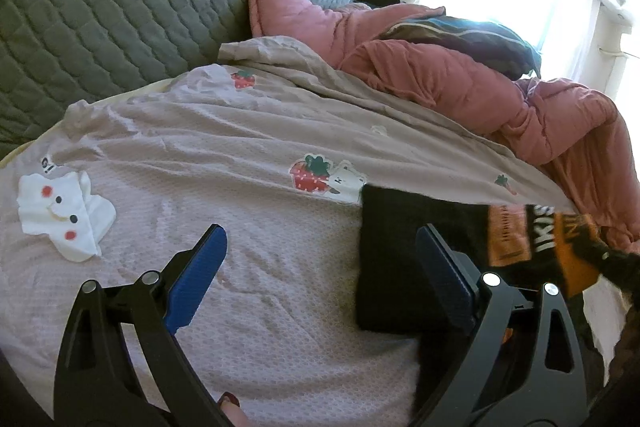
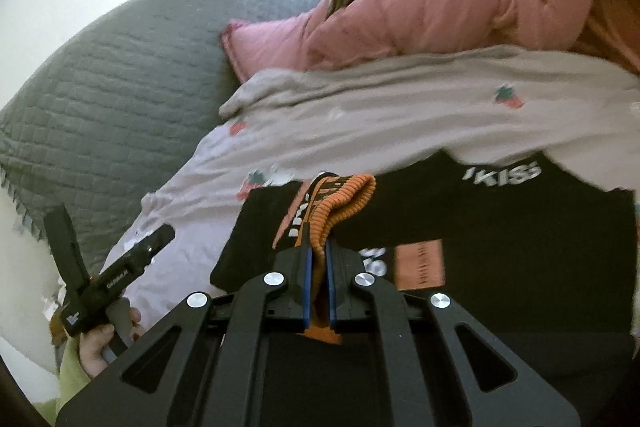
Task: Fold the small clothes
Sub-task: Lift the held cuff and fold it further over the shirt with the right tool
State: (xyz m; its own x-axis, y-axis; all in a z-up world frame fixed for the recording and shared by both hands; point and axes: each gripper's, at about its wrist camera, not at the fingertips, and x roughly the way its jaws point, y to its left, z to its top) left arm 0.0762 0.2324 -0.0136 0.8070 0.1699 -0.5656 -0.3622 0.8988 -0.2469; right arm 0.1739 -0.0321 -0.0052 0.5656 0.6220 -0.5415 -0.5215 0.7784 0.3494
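Black-orange sock (image 2: 340, 203); strawberry-print grey sheet (image 1: 240, 155); pink quilt (image 1: 460, 75).

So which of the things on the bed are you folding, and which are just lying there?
For the folding:
- black garment with the orange cuff, pinched by the right gripper
- white socks, probably next
- left gripper, open, holding nothing

Just lying about:
- pink quilt
- grey pillow
- strawberry sheet
- striped cloth

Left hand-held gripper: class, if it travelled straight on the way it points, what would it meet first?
Probably the strawberry-print bedsheet: the open left hand-held gripper points down at bare sheet, beside the black garment, though depth is unclear.
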